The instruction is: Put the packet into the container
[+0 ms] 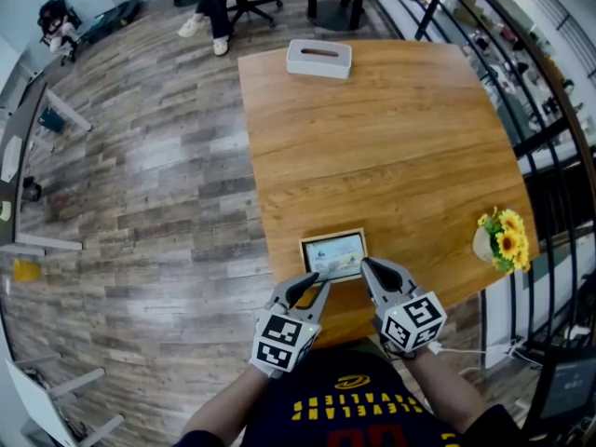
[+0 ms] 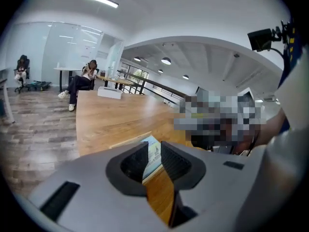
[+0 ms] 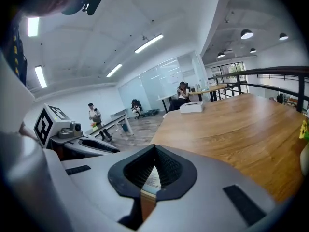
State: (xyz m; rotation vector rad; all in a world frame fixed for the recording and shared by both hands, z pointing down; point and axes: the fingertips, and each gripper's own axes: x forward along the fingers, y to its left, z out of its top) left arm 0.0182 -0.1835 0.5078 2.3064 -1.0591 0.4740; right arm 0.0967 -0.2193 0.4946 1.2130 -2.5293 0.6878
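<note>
At the near edge of the tabletop (image 1: 391,147), the left tool (image 1: 314,283) has its jaws standing apart. In the left gripper view a corner of the packet (image 2: 154,154) shows in the gap without either pad clearly pressing on it. Just beside it, the right tool (image 1: 366,264) is clenched, tips meeting. A sliver of the packet (image 3: 153,178) shows low between its pads in the right gripper view, and I cannot tell whether it is pinched there. From the head view the packet (image 1: 334,254) sits between the two tools, its near corners at their tips. The white container (image 1: 318,59) stands well apart, at the far edge of the tabletop. A small pot of yellow flowers (image 1: 503,240) is at the right edge. Beyond the tabletop, on the plank floor (image 1: 140,175), a person (image 1: 212,12) sits in a chair.
</note>
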